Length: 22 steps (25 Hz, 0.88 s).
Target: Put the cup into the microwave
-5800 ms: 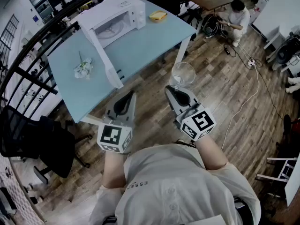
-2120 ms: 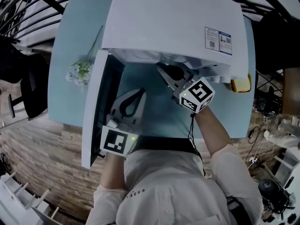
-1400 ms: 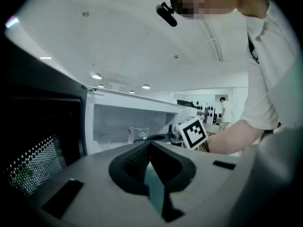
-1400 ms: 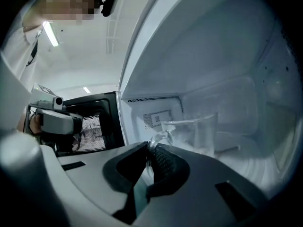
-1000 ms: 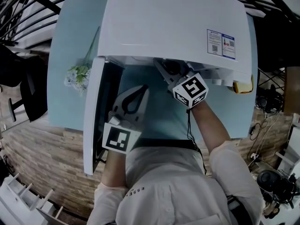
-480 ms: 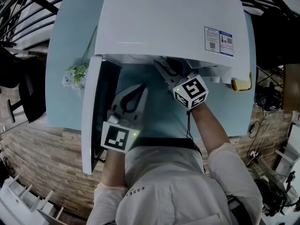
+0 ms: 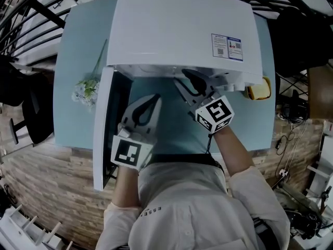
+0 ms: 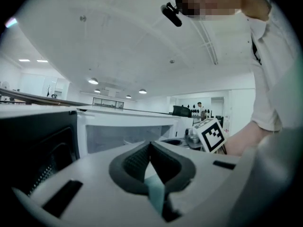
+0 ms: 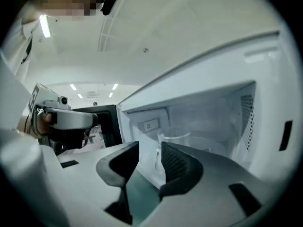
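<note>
The clear glass cup [image 9: 179, 137] stands inside the white microwave [image 7: 177, 30] on its floor, handle toward me. In front of the oven's mouth, my right gripper [image 9: 150, 148] is opening its jaws; the cup sits beyond the tips and the pads do not touch it. From the head view the right gripper [image 7: 188, 80] pokes just under the oven's front edge, and the cup is hidden there. My left gripper [image 7: 147, 100] hangs shut and empty over the blue table, beside the open door [image 7: 101, 124]. In the left gripper view its jaws [image 8: 150, 148] meet at the tips.
The open microwave door juts toward me on the left. A small bunch of flowers [image 7: 86, 90] lies left of the door on the blue table [image 7: 78, 46]. A yellow object [image 7: 258, 89] sits at the oven's right corner. A black chair [image 7: 21, 103] stands beyond the table's left edge.
The right gripper has pulled back out of the microwave opening toward me. It carried the cup earlier; the cup now stands free inside. The left gripper has barely moved.
</note>
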{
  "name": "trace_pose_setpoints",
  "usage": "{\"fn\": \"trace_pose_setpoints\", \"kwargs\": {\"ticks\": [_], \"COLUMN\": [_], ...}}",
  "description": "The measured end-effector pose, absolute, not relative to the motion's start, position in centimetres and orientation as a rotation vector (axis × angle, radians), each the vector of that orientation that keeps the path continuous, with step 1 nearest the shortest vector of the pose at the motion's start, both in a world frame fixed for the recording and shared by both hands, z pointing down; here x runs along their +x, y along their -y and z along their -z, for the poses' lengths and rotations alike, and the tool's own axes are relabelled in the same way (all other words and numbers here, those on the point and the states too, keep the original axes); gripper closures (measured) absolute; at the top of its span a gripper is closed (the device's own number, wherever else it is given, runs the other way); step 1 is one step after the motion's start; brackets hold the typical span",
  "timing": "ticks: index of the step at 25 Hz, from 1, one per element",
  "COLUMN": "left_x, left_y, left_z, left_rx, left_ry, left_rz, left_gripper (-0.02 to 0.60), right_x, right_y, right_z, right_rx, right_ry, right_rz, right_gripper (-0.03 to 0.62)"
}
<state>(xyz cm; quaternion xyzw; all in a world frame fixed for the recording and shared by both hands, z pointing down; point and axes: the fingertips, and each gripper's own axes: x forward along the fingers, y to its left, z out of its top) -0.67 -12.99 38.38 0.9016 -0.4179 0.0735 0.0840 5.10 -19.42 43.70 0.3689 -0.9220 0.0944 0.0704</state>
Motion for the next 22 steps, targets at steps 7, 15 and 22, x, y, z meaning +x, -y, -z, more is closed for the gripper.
{"fn": "trace_pose_setpoints", "kwargs": {"ticks": [7, 15, 22], "left_x": [-1.9, -3.0, -3.5], "left_y": [11.9, 9.4, 8.3], "left_z": [-33.5, -29.9, -28.2], "left_rx": [2.750, 2.845, 2.874], "left_ry": [1.296, 1.340, 1.400], "left_rz": [-0.137, -0.109, -0.142], "left_gripper": [0.578, 0.578, 0.578], "right_x": [5.1, 6.2, 6.6], "right_y": [15.7, 12.0, 9.6], "right_z": [-37.9, -33.0, -29.2], "right_rx": [1.196, 1.244, 1.256], "right_ry": [2.810, 2.869, 2.901], "right_rz": [-0.264, -0.257, -0.183], "right_gripper": [0.479, 0.577, 0.577]}}
